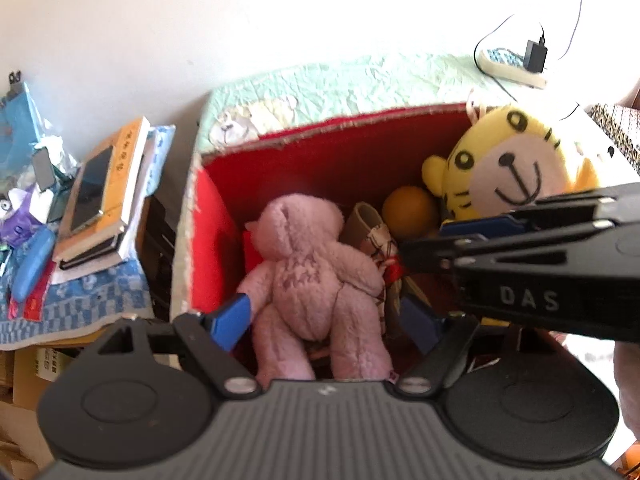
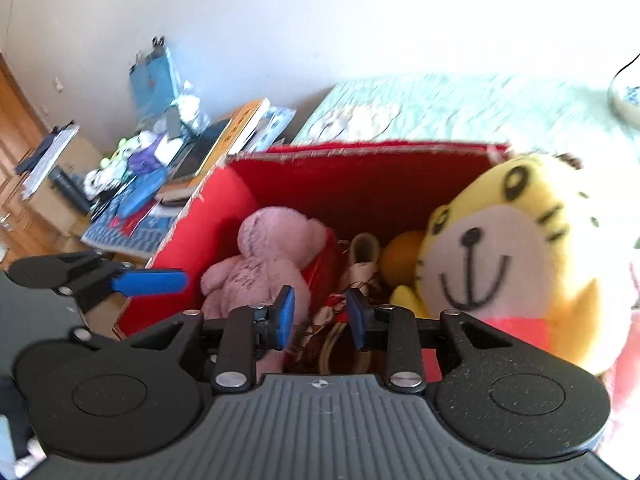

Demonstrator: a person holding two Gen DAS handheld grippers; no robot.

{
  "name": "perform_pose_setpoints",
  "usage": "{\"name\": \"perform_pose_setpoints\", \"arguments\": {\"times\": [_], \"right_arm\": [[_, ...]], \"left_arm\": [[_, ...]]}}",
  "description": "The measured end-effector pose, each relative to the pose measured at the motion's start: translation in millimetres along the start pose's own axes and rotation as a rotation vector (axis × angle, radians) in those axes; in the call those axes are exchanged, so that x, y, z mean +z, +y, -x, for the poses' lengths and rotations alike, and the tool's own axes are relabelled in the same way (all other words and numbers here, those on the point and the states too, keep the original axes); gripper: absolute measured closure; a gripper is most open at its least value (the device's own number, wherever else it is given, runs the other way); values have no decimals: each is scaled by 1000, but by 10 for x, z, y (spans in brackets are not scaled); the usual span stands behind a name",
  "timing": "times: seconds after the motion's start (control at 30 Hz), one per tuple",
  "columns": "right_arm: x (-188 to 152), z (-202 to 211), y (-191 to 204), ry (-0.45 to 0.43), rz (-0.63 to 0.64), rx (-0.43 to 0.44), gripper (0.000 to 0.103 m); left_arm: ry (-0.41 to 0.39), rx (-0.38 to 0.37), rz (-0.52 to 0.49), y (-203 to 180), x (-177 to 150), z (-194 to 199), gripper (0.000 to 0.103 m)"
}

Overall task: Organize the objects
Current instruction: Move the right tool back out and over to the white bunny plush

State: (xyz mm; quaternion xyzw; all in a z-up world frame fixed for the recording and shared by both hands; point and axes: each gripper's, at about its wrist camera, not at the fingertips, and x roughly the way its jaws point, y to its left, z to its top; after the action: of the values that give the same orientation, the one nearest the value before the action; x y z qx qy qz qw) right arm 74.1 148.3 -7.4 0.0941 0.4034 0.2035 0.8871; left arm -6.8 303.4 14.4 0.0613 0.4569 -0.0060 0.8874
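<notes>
Showing late sorting: pink bear (image 1: 316, 276), ball (image 1: 408, 212) and tiger (image 1: 508, 168) lie in the red box (image 1: 320, 152); bear at 9 o'clock, tiger at 3. Left fingers (image 1: 232, 320) and right fingers (image 2: 286, 316) released, empty.

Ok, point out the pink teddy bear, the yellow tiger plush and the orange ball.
pink teddy bear (image 1: 316, 276), left wrist view, on its back.
yellow tiger plush (image 2: 492, 256), right wrist view, on its muzzle.
orange ball (image 1: 408, 211), left wrist view, on its front.
</notes>
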Motion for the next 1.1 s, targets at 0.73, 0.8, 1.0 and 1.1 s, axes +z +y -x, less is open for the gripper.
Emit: {"name": "perform_pose_setpoints", "arguments": {"times": [0.73, 0.8, 1.0, 1.1], "right_arm": [[-426, 848, 181, -94, -103, -168, 54], [-490, 895, 168, -90, -106, -175, 54], [-646, 992, -10, -69, -150, -199, 54], [-717, 986, -116, -49, -156, -207, 54]], "left_arm": [[-31, -40, -102, -545, -305, 692, 10], [-26, -56, -112, -620, -339, 696, 9], [20, -76, -136, -867, -425, 606, 9], [50, -79, -141, -985, -450, 535, 9]]}}
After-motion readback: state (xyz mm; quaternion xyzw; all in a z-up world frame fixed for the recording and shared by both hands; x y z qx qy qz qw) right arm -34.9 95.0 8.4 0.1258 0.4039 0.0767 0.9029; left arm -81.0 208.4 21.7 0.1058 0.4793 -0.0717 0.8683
